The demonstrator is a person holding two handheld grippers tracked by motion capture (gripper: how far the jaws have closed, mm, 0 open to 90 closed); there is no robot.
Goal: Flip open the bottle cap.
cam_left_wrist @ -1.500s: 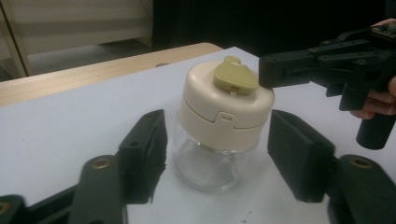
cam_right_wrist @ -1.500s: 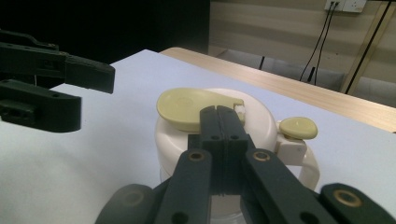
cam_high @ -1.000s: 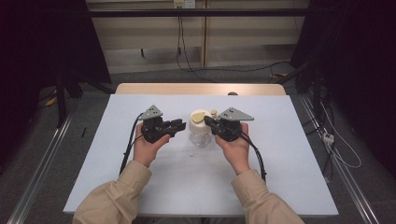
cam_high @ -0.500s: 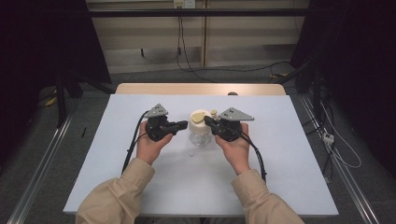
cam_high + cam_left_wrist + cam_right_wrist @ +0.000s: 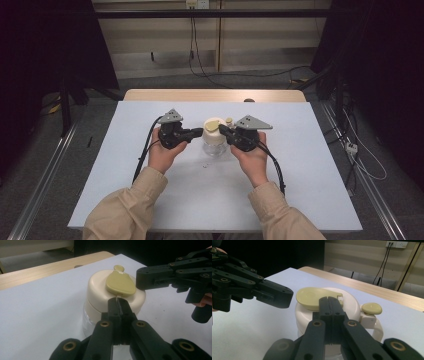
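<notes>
At the middle of the white table point(image 5: 150, 200) stands a clear jar point(image 5: 214, 147) with a cream lid point(image 5: 100, 293) and a yellow-green flap point(image 5: 120, 284) on top. The left gripper point(image 5: 199, 132) has just closed; its jaws are pressed together with nothing between them, tips at the lid's edge. The right gripper point(image 5: 222, 130), jaws likewise closed and empty, meets the lid from the opposite side.
</notes>
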